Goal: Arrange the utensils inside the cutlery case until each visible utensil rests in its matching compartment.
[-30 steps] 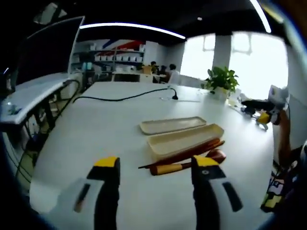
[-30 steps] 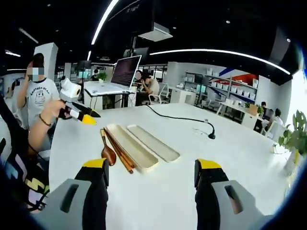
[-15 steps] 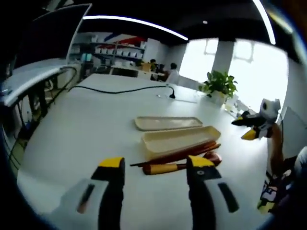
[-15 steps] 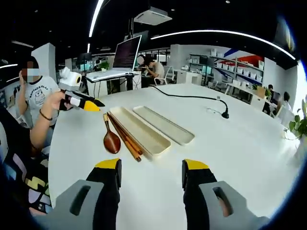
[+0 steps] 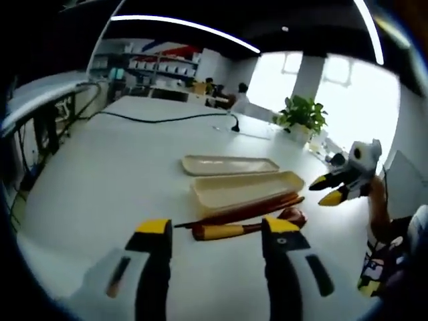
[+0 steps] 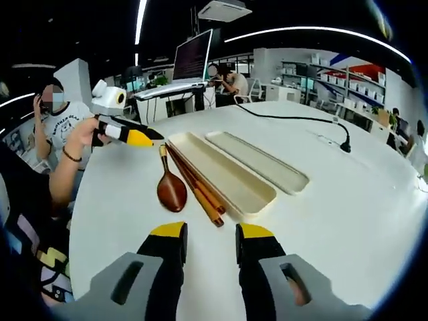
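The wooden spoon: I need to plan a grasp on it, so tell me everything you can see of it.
The wooden spoon looks like dark reddish-brown polished wood, with an oval bowl and a slim handle that turns yellowish at its far end. It lies flat on the white table, outside the cutlery case, bowl toward the right claw. It lies next to the chopsticks between it and the case; whether they touch is unclear. Neither claw holds it.
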A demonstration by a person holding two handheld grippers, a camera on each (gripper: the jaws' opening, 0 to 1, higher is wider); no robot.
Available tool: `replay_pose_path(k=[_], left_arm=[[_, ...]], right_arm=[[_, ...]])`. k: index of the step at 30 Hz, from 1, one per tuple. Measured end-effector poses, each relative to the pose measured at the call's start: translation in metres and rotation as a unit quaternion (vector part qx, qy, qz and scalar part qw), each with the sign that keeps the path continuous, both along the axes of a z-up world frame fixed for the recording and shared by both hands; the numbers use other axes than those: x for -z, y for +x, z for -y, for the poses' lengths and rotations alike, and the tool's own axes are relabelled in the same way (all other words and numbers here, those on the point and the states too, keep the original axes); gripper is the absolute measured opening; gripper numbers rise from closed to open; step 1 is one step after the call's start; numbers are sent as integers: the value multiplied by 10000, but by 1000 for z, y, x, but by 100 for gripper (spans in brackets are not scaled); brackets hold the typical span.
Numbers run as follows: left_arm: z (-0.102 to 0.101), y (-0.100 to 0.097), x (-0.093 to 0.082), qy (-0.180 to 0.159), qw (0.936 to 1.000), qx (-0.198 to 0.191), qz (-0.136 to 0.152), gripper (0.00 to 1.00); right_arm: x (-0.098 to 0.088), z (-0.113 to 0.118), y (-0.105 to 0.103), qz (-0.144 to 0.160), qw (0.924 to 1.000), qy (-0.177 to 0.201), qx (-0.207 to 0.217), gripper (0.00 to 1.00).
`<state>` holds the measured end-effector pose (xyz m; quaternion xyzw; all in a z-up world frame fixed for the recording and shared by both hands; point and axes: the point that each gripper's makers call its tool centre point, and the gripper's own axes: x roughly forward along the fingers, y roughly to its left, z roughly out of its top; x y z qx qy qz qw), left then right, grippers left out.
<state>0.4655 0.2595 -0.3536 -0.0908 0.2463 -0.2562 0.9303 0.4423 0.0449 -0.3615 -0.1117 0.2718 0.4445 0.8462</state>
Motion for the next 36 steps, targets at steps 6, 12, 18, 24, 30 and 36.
replay_pose_path(k=[6,12,18,24,30,36], left_arm=[[1,2,1,-36,10000,31,6,56],[6,2,5,-57,9999,133,-57,56],[12,1,6,-128,9997,220,-61,56],[14,0,6,-245,9994,233,-83,56],[13,0,6,-239,9994,243,-86,56],[11,2,7,-143,9997,184,-14,56]], right_arm=[[9,-2,7,-124,9998,-123,-127,25],[14,-11,5,-252,9988,50,-415,20],[15,-12,7,-67,9981,-180,-579,11],[16,-14,10,138,9969,-104,-770,7],[15,-14,6,236,9960,-121,-848,6],[11,-15,2,226,9953,-157,-933,5]])
